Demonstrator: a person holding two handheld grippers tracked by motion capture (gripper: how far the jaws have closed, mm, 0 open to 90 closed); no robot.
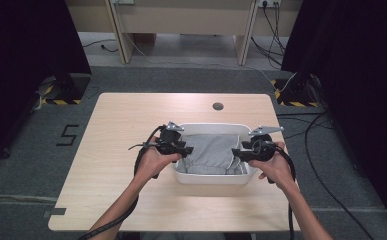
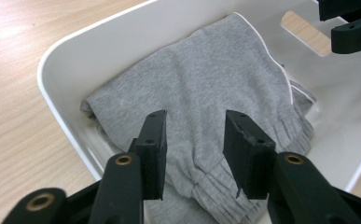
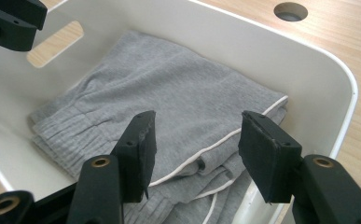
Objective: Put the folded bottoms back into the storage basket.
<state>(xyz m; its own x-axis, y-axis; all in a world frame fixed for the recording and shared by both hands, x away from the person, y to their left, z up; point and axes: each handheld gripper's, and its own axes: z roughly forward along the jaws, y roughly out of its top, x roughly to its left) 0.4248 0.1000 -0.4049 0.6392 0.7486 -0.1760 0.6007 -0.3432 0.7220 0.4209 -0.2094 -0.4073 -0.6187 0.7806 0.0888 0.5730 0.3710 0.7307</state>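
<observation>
A folded grey garment point(image 1: 211, 152) with ribbed cuffs and thin white piping lies in a white plastic bin point(image 1: 213, 125) on the wooden table. My left gripper point(image 1: 185, 150) hovers at the bin's left side, my right gripper point(image 1: 237, 154) at its right side. In the left gripper view the jaws point(image 2: 196, 116) stand open just above the garment point(image 2: 206, 79), with nothing pinched between them. The right gripper view has its jaws point(image 3: 199, 116) open above the cloth point(image 3: 169, 88) near the piped edge, also holding nothing.
The bin's wall point(image 2: 89, 51) has a slot handle on each short side. A round cable hole point(image 1: 218, 106) sits in the table behind the bin. Bare tabletop point(image 1: 116, 125) lies to the left. Black stands and cables are on the floor beyond.
</observation>
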